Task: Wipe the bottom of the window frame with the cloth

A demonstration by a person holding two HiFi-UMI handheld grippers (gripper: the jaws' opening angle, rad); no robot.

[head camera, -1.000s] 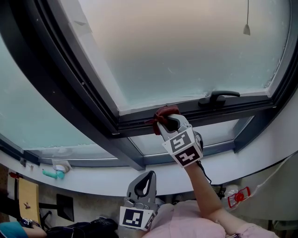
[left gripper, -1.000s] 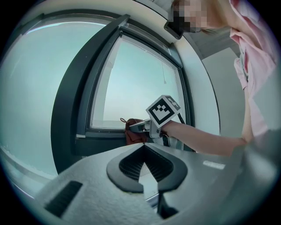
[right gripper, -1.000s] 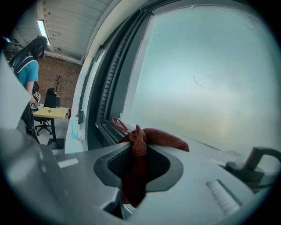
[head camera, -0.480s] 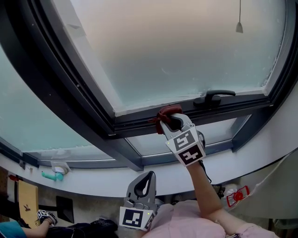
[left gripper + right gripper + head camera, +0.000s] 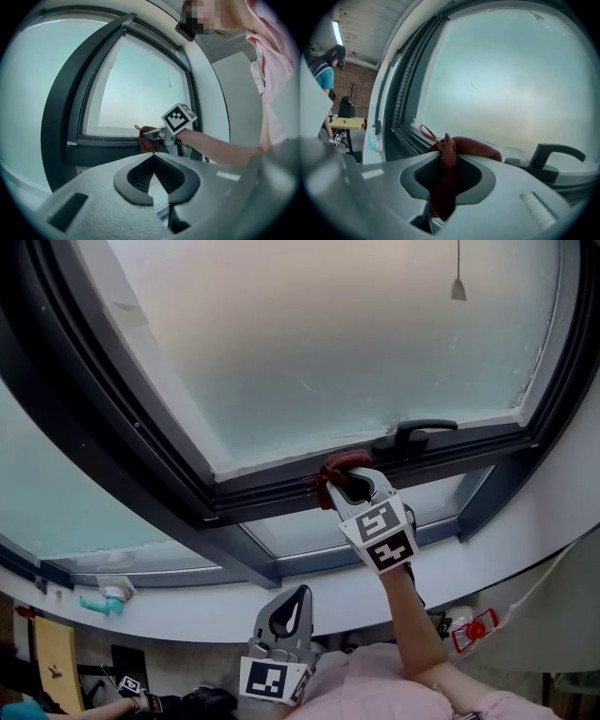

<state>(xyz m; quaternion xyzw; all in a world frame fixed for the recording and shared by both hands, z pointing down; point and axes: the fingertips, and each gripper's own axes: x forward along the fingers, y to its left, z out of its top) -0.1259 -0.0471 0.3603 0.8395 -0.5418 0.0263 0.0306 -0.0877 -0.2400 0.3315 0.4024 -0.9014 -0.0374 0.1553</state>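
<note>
pinching red cloth (image 5: 343, 463) tight in r gripper (image 5: 342, 482), arm stretched up; pressed w/ cloth bunched on bottom rail of window frame (image 5: 272, 491), just left of black handle (image 5: 417, 434); holding l gripper (image 5: 296, 596) low by pink sleeve (image 5: 375, 688), well apart from frame, closed tip to tip on nothing

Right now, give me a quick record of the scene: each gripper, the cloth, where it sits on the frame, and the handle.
right gripper: shut on the cloth, raised to the window
cloth: dark red, bunched, at the bottom rail of the window frame, seems to touch it
window handle: black, on the same rail, right of the cloth, apart from it
left gripper: shut, nothing between its jaws, held low near the person's body
glass: frosted
</note>
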